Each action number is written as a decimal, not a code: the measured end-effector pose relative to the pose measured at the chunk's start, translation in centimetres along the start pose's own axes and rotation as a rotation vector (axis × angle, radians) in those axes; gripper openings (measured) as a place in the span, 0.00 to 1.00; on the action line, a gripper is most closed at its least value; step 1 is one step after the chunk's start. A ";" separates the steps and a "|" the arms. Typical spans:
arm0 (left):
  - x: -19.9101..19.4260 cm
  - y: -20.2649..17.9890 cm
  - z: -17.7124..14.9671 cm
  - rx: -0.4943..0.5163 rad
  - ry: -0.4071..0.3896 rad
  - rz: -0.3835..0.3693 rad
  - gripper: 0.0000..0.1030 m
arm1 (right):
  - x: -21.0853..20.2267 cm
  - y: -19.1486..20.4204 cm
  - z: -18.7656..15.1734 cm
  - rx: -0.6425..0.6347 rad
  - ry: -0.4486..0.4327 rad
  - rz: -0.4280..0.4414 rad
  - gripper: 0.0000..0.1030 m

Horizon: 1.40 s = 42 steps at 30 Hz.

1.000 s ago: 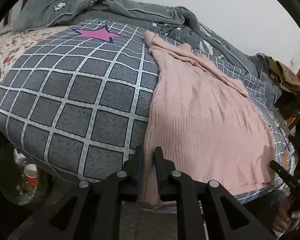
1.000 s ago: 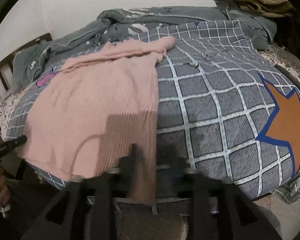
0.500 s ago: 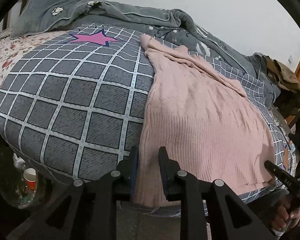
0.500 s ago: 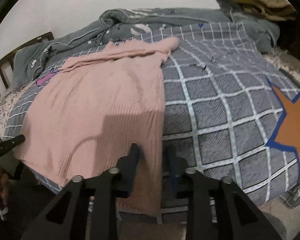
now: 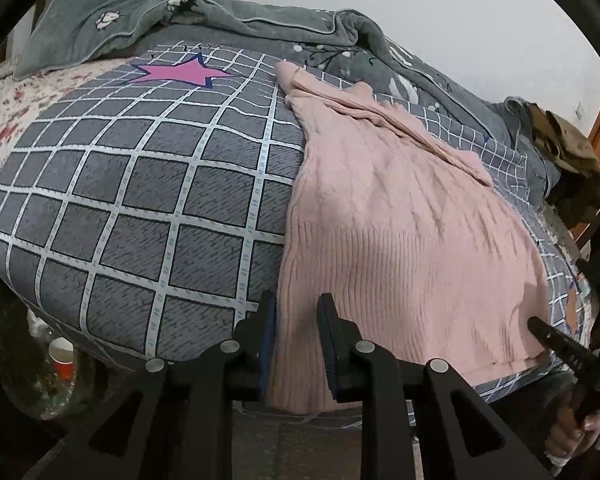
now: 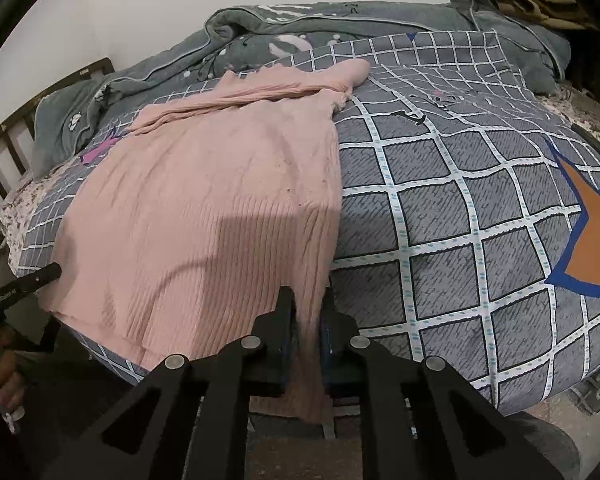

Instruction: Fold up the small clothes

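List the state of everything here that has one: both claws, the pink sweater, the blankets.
Left claw: open, hem corner between its fingers.
Right claw: open, straddling the other hem corner.
Pink sweater: spread flat, sleeves folded across the top.
Checked blanket: spread out.
Grey quilt: bunched at the back.

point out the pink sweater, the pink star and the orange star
pink sweater [image 5: 400, 232], left wrist view, mid body knit
pink star [image 5: 178, 74], left wrist view, star's centre
orange star [image 6: 594, 236], right wrist view, orange fill
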<state>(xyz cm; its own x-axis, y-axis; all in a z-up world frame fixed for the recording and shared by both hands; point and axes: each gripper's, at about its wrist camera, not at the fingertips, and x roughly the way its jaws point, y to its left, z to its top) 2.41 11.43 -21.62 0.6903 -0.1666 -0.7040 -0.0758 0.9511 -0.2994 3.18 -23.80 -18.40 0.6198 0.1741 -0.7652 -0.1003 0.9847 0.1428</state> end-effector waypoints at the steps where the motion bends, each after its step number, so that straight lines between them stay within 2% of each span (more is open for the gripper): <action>1: 0.0 0.0 0.0 -0.002 0.000 -0.003 0.20 | 0.0 0.1 0.0 -0.003 -0.001 0.008 0.20; 2: 0.1 0.0 0.0 -0.001 0.001 -0.002 0.09 | 0.0 0.2 0.0 -0.009 -0.002 0.018 0.23; 3: 0.3 0.0 0.0 -0.004 0.010 -0.006 0.07 | 0.1 0.5 -0.1 -0.019 -0.003 0.024 0.29; 5: 0.3 0.2 0.0 -0.018 0.008 -0.014 0.07 | 0.0 1.1 -0.2 -0.047 -0.011 0.002 0.30; 7: 0.1 0.4 0.0 -0.027 0.002 -0.020 0.07 | -0.1 1.4 -0.4 -0.060 -0.024 -0.016 0.24; 8: -0.2 0.4 0.0 -0.034 -0.011 -0.022 0.07 | -0.1 1.4 -0.5 -0.060 -0.028 -0.014 0.10; 9: -0.4 0.5 0.0 -0.040 -0.022 -0.028 0.07 | -0.4 1.3 -0.5 -0.056 -0.042 -0.024 0.06; 13: -1.6 1.4 0.1 -0.080 -0.057 -0.086 0.07 | -1.6 0.0 -0.3 -0.001 -0.088 -0.001 0.05; 20: -0.4 1.1 -0.2 -0.074 0.022 -0.103 0.07 | -0.7 0.0 -0.5 -0.007 -0.035 0.004 0.07; 25: -0.4 1.5 -0.7 -0.097 0.052 -0.146 0.10 | -0.7 0.0 -0.8 -0.009 -0.023 0.013 0.18; 26: -0.5 1.5 -0.9 -0.097 0.052 -0.153 0.12 | -0.7 0.0 -0.8 -0.011 -0.021 0.015 0.20; 28: -0.6 1.5 -1.1 -0.098 0.051 -0.175 0.16 | -0.8 -0.1 -1.0 -0.010 -0.017 0.024 0.29; 30: -0.8 1.3 -1.3 -0.091 0.053 -0.191 0.21 | -0.9 -0.1 -1.1 -0.009 -0.013 0.038 0.32; 36: -0.7 0.4 -1.3 -0.059 0.056 -0.197 0.22 | -1.1 0.0 -1.4 -0.008 -0.024 0.042 0.34; 38: -0.6 0.3 -1.2 -0.064 0.053 -0.194 0.22 | -1.0 0.3 -1.4 -0.017 -0.028 0.024 0.32; 42: -0.5 0.4 -1.2 -0.073 0.047 -0.191 0.20 | -0.9 0.8 -1.5 -0.048 -0.025 0.026 0.12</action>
<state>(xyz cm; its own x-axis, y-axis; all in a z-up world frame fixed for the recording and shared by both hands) 1.19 11.60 -22.11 0.6630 -0.3555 -0.6588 0.0003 0.8802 -0.4746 1.36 -23.18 -18.50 0.6355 0.1999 -0.7458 -0.1531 0.9793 0.1320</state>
